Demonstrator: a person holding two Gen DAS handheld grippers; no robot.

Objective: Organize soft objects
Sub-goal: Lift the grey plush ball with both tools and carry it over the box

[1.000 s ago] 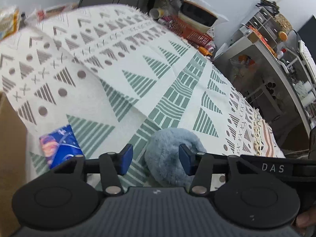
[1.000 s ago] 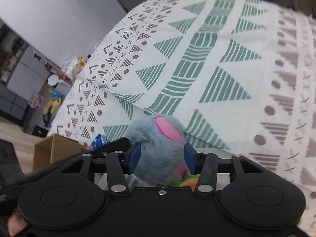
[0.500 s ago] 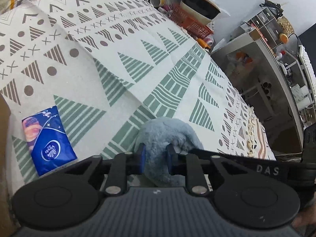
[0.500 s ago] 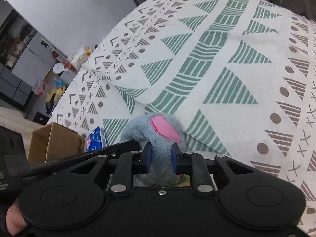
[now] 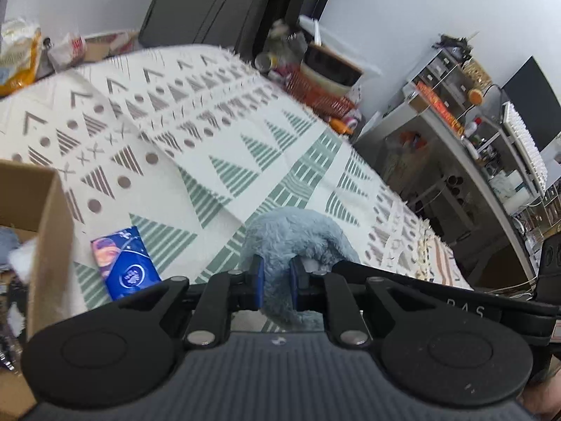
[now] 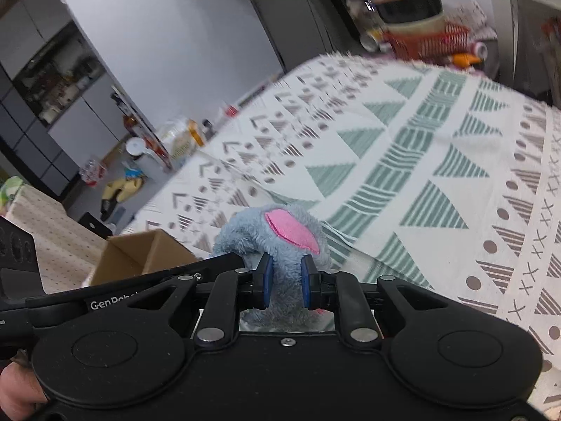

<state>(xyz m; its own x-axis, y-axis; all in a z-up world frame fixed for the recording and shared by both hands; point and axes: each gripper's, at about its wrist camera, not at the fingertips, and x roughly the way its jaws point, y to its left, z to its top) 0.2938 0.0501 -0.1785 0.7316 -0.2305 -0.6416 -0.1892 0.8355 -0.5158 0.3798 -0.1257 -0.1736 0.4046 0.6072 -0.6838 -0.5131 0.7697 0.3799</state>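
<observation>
Plush toy point(image 5: 298, 235) hangs clamped between both claws, left claw point(image 5: 275, 279) and right claw point(image 6: 284, 282) each pinching grey fur, with the cardboard box point(image 5: 42, 210) lying to the left claw's side.

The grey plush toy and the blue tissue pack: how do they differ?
The grey plush toy is fuzzy and rounded, with a pink ear patch; the blue tissue pack is flat, glossy and printed. The toy is pinched by both the left gripper and the right gripper; the pack lies untouched on the patterned blanket, beside the cardboard box.
</observation>
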